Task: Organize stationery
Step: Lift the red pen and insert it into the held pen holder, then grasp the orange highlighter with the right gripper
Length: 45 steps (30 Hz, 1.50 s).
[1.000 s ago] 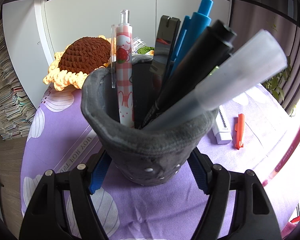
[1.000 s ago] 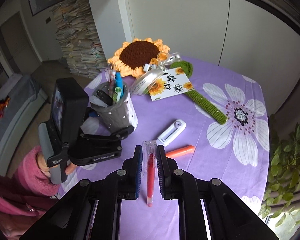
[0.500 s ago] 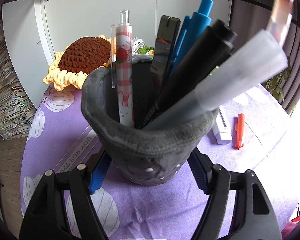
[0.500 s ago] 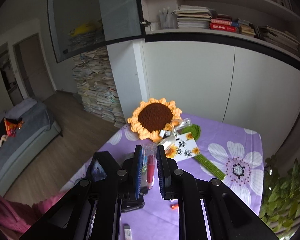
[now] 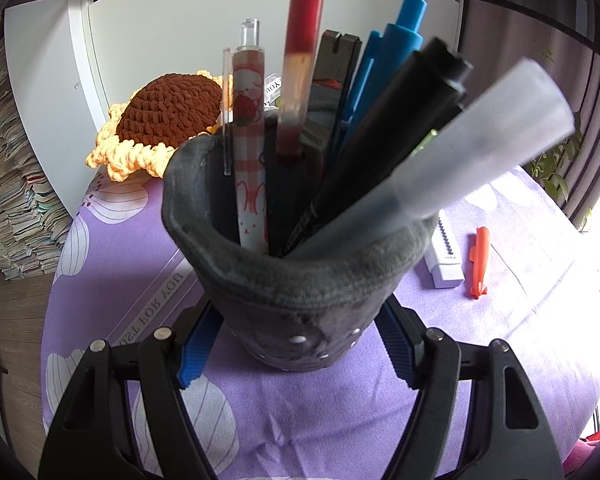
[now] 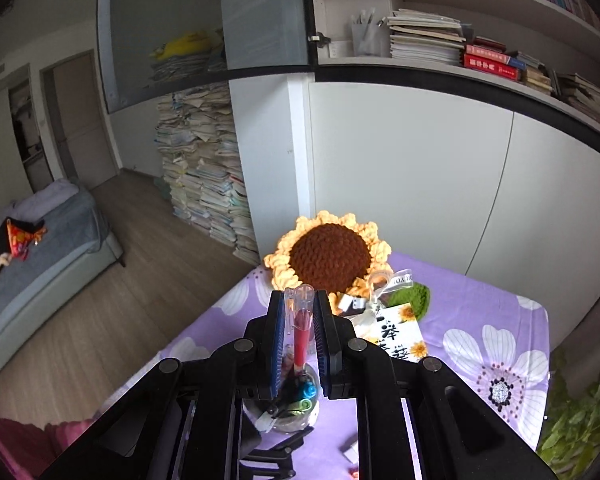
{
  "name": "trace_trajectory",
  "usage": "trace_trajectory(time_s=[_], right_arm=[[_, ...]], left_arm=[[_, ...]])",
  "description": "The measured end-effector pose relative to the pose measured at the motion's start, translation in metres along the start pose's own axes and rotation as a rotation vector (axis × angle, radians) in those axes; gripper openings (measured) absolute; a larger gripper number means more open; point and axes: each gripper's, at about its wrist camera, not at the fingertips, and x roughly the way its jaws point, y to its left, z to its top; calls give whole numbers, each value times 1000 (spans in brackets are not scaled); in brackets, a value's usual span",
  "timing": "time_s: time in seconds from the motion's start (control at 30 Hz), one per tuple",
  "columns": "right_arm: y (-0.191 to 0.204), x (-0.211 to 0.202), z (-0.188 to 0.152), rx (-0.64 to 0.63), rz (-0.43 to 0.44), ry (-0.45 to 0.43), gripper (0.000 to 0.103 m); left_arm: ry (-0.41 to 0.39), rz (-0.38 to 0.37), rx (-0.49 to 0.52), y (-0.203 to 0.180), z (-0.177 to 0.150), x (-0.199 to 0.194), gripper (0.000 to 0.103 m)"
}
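My left gripper is shut on the grey felt pen holder, its blue pads pressing both sides near the base. The holder stands on the purple flowered tablecloth and carries several pens: a pink checked one, blue ones, a black marker and a frosted one. My right gripper is shut on a red pen, held upright directly above the holder. In the left wrist view the red pen comes down from above, its lower tip at the holder's mouth.
A white correction tape and a small orange pen lie on the cloth right of the holder. A crochet sunflower with a card sits at the table's back. Stacked papers and cupboards stand behind, a plant at the right.
My right gripper rose from the table with the red pen and swung over the holder; the pen now hangs into the holder's mouth. My left gripper and the holder stayed still.
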Motion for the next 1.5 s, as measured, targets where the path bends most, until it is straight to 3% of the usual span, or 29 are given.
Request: trace_trajectory(time_s=[0.4,0.57,0.67,0.83,1.0,1.17,1.5], right_arm=[[-9,45,-31,55,77,189,15],[-24,16,-31,107,50,131,15],[-41,1,-38,132,-14,135,16],[-83,20,-87,255,-134,341,16],[-113,35,-139,436,-120,469,16],[-133,46,-158,616,-82,512,16],[-149,69,-168,761,-57,563,20]], left_arm=[[0,0,0,0,0,0,72],[0,0,0,0,0,0,72],[0,0,0,0,0,0,72],[1,0,0,0,0,0,72],[1,0,0,-1,0,0,72],[1,0,0,-1,0,0,72],[1,0,0,-1,0,0,72]])
